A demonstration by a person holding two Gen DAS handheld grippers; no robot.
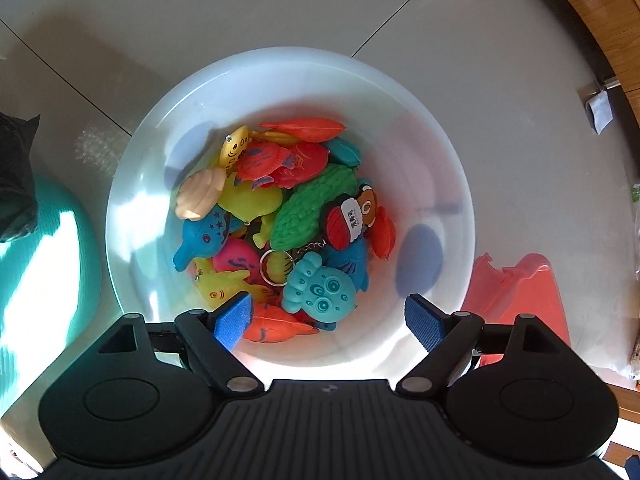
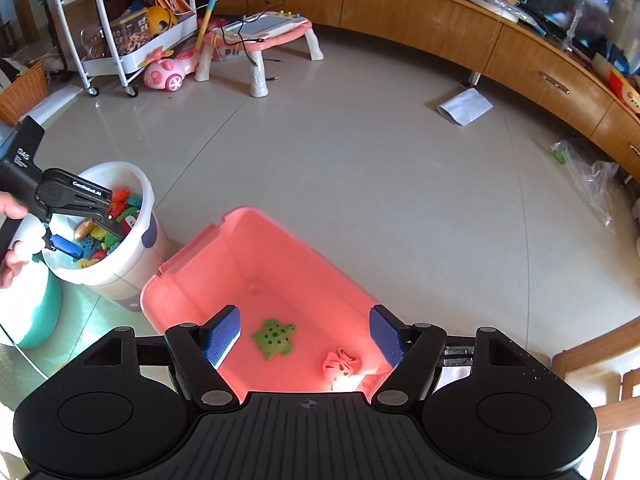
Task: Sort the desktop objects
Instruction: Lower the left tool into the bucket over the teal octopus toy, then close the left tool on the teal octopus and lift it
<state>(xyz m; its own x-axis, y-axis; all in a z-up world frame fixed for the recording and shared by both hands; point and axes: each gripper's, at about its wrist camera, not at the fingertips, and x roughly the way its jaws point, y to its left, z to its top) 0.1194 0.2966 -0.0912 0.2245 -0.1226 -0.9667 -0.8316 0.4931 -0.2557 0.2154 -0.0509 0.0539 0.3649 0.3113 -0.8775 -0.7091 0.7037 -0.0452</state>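
A white bucket (image 1: 288, 64) holds several rubber toys, among them a teal octopus (image 1: 320, 292), a green bumpy toy (image 1: 312, 208) and a blue fish (image 1: 200, 240). My left gripper (image 1: 330, 316) hangs open just above the toys and points down into the bucket with nothing between its pads. From the right wrist view, the left gripper (image 2: 86, 236) is over the bucket (image 2: 132, 264), held by a hand (image 2: 12, 208). My right gripper (image 2: 306, 332) hovers over a pink bin (image 2: 256, 248), jaws still opening, empty. A green turtle (image 2: 274, 338) and a pink toy (image 2: 340, 366) lie in the bin.
A teal stool (image 2: 32, 320) stands left of the bucket. On the tiled floor lie white paper (image 2: 464, 106) and a plastic bag (image 2: 592, 184). A wooden cabinet (image 2: 440, 28) curves along the back. A pink play table (image 2: 260, 36) and white cart (image 2: 120, 20) stand far left.
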